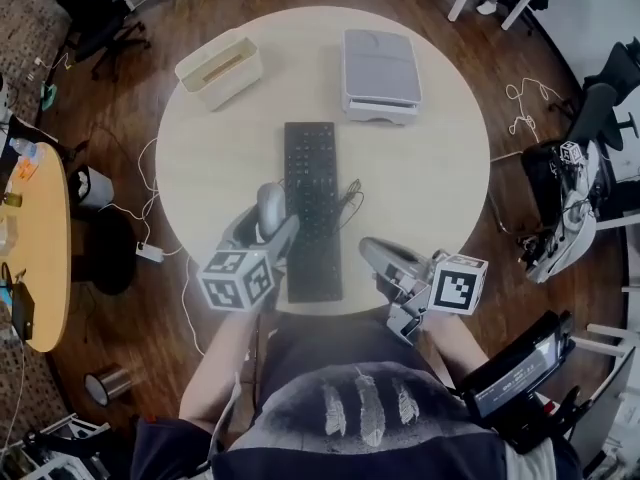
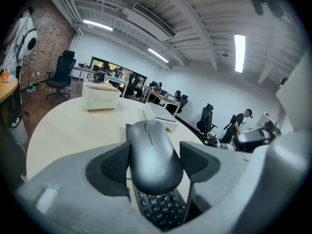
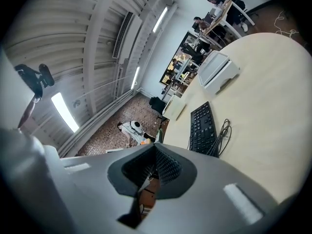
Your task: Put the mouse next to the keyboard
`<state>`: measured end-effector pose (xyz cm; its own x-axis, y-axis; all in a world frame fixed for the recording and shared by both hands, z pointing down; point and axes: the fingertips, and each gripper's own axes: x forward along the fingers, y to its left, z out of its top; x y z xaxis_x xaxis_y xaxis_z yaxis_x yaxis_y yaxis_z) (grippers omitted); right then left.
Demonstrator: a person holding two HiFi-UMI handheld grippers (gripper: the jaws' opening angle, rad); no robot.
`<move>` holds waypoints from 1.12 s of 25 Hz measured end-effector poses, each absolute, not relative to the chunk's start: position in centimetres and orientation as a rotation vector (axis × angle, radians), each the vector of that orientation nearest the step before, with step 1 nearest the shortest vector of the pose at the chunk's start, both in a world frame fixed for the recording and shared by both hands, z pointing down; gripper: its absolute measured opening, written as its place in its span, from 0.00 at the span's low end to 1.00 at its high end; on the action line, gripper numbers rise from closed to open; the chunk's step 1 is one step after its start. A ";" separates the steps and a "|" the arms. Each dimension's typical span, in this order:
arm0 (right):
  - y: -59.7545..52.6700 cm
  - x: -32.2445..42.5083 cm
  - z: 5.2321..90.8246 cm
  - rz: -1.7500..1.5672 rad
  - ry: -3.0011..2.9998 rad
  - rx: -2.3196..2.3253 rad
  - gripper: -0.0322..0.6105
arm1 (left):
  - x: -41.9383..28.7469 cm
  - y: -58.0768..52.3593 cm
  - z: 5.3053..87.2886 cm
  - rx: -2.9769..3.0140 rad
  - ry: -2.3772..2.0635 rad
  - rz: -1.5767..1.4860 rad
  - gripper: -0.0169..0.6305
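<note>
A grey mouse (image 1: pixel 270 204) is held in my left gripper (image 1: pixel 266 226), just above the table beside the left edge of the black keyboard (image 1: pixel 311 208). In the left gripper view the mouse (image 2: pixel 152 156) sits between the two dark pads (image 2: pixel 113 168), with the keyboard's keys (image 2: pixel 158 209) showing below it. My right gripper (image 1: pixel 384 260) hangs over the table's near edge, right of the keyboard, shut with nothing in it. Its view looks across the table at the keyboard (image 3: pixel 203 127).
A coiled black cable (image 1: pixel 349 200) lies against the keyboard's right side. A cream box (image 1: pixel 220 68) and a grey tray (image 1: pixel 380 74) stand at the back of the round table (image 1: pixel 430 168). Office chairs, cables and a wooden side table (image 1: pixel 45 258) ring it.
</note>
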<state>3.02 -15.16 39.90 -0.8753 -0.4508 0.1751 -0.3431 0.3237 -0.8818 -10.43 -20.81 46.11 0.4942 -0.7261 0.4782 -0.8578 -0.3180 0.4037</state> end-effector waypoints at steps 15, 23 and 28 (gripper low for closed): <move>-14.9 14.1 38.8 -1.608 2.475 -0.365 0.08 | -1.6 -17.9 42.7 2.071 -1.586 0.349 0.53; -14.8 10.4 40.1 -1.702 2.616 -0.192 0.33 | 1.2 -15.4 42.2 2.054 -1.556 0.351 0.53; -15.5 6.2 41.4 -1.746 2.690 -0.158 0.40 | 3.2 -15.1 42.5 2.162 -1.494 0.446 0.53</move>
<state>6.18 -15.55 41.36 -0.9928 -0.0448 0.1113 -0.1199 0.4044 -0.9067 3.20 -15.07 42.47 0.3539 -0.7819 0.5133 -0.9353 -0.2952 0.1951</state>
